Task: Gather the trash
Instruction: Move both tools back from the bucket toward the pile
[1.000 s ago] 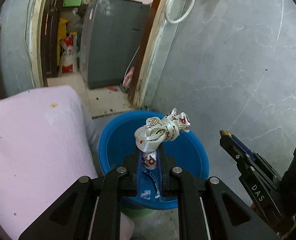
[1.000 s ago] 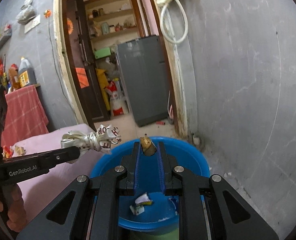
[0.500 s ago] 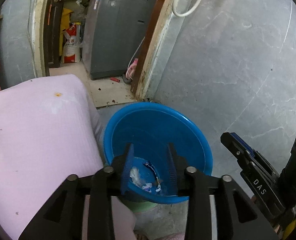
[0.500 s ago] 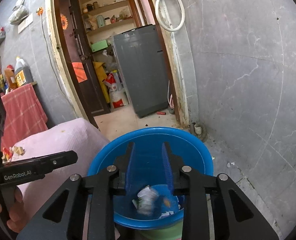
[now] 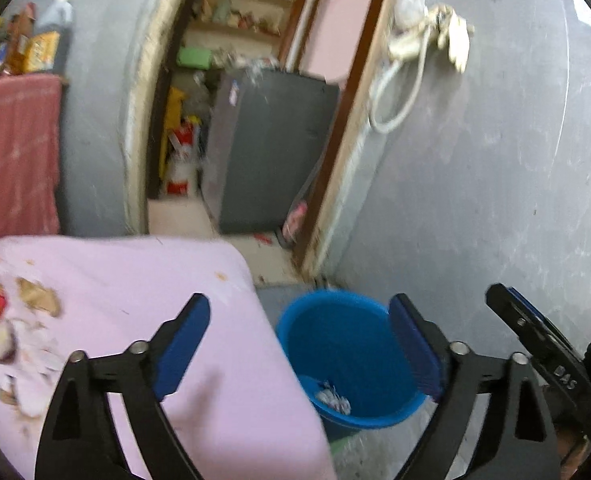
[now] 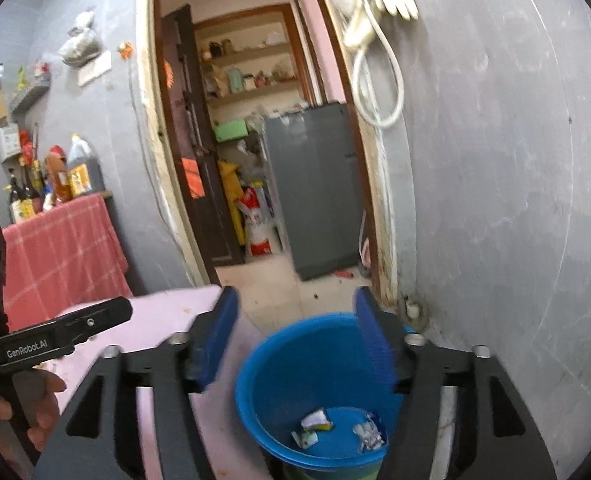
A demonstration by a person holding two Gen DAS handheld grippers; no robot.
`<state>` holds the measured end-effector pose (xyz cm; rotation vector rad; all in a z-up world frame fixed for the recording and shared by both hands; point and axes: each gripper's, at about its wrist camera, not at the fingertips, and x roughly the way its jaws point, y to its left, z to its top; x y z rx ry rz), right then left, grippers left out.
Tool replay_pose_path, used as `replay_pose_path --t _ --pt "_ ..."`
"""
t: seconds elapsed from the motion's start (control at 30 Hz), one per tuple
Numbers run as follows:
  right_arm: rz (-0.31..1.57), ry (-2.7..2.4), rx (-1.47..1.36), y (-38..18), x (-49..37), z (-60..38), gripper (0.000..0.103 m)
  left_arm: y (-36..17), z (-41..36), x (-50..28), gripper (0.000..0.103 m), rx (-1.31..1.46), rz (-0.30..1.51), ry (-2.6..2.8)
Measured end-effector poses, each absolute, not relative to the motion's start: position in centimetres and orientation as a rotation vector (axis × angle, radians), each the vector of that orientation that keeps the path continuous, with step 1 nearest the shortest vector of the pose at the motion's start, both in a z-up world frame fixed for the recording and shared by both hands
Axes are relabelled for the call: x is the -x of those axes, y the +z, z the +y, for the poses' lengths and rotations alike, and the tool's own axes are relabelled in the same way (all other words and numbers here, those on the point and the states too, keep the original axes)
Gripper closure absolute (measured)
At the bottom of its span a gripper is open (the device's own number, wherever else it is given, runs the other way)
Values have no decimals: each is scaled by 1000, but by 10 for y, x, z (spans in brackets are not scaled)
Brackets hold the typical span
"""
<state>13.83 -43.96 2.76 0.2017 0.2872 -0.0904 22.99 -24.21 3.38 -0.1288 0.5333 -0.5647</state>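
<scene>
A blue bucket (image 5: 347, 344) (image 6: 307, 364) stands on the floor beside a table under a pink cloth (image 5: 135, 280) (image 6: 163, 312). Crumpled wrappers (image 6: 335, 430) (image 5: 331, 396) lie in its bottom. My left gripper (image 5: 299, 312) hangs above the table edge and bucket, jaws opening wide, nothing between them. My right gripper (image 6: 295, 300) is raised over the bucket, jaws opening, nothing between them. Several scraps of trash (image 5: 11, 320) lie on the cloth at the far left.
A grey wall (image 6: 495, 200) rises right of the bucket. An open doorway (image 6: 255, 160) leads to a room with a grey appliance (image 6: 315, 184). A red checked cloth (image 6: 59, 248) covers a stand with bottles at the left. A hand (image 6: 35, 412) holds the left gripper.
Both grippers let go over the bucket: the knotted white wrapper left the left jaws, the small brown scrap left the right. Both jaws spread wide and both grippers rose; the left swung toward the table.
</scene>
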Motion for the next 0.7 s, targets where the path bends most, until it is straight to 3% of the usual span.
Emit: replay_pose_path --t 0.07,0.17,0.23,0.7 --pt "262 -74 -194 38 -134 -431 24 44 -225 -221 3 143 479 -532" --pt "227 -46 -186 51 -127 -417 15 58 -201 -209 2 163 415 -502" --pt "202 -27 -185 58 -123 -407 0 66 -184 -200 2 164 382 -474" --pt "108 109 -139 80 -111 -326 0 93 -82 -151 2 163 259 -294"
